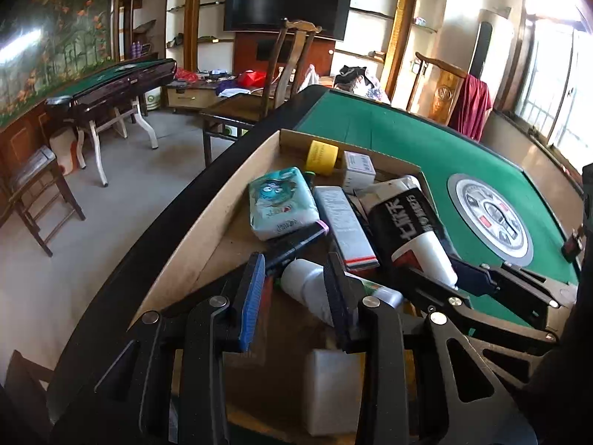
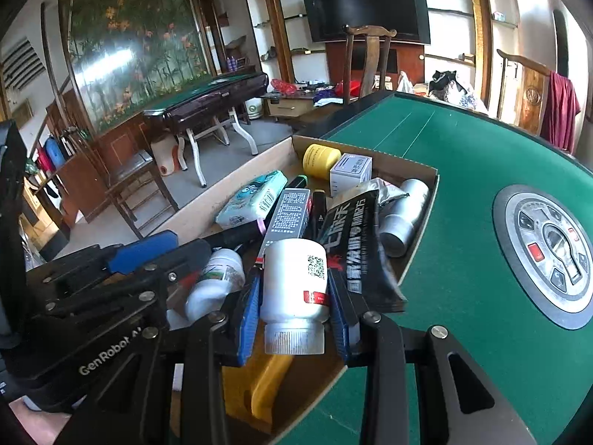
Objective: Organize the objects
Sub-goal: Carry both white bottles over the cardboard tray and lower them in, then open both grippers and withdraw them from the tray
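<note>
Jaws of the right gripper (image 2: 292, 296) are clamped on a white bottle (image 2: 294, 289), cap toward the camera, held above the near end of a cardboard box (image 2: 241, 174). The left gripper (image 1: 296, 289) has its jaws closed around another white bottle (image 1: 315, 285) with a green label, over the same box. Beyond them the box holds a tissue pack (image 1: 281, 204), a long grey carton (image 1: 344, 222), a black pouch (image 2: 355, 256), a yellow jar (image 2: 320, 161), a small white carton (image 2: 350, 172) and a silver can (image 2: 404, 215). The box sits on a green table (image 2: 463, 185).
</note>
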`<state>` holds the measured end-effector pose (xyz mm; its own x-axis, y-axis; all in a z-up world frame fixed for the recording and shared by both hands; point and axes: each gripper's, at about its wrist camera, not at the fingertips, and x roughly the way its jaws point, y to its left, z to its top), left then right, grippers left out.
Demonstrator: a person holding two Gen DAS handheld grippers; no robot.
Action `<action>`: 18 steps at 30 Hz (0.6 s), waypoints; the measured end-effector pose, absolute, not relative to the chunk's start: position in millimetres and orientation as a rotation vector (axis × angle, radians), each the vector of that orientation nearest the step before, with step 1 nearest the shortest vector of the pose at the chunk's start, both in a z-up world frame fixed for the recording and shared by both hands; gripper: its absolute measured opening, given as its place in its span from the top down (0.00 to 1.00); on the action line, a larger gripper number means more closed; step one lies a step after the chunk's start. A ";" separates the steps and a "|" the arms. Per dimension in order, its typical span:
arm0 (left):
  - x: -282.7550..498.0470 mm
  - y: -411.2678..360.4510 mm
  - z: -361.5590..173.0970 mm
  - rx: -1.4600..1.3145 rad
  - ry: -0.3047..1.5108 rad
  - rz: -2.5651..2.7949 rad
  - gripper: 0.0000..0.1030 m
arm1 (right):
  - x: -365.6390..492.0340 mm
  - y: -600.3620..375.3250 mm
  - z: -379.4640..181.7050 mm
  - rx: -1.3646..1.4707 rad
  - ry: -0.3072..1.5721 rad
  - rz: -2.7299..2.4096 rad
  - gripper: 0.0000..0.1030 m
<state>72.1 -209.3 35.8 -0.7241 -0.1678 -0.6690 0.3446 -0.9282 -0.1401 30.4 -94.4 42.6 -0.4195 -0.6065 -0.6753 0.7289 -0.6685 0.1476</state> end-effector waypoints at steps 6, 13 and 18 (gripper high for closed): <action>69.1 -221.4 35.6 0.973 0.433 -2.680 0.49 | 36.5 -87.7 45.4 0.886 0.200 -2.135 0.63; 90.2 -211.6 58.2 0.776 0.363 -2.699 0.27 | 49.3 -62.0 66.4 0.746 0.120 -2.195 0.41; 104.2 -195.5 75.3 0.685 0.224 -2.622 0.21 | 61.1 -39.3 74.0 0.655 0.131 -2.293 0.24</action>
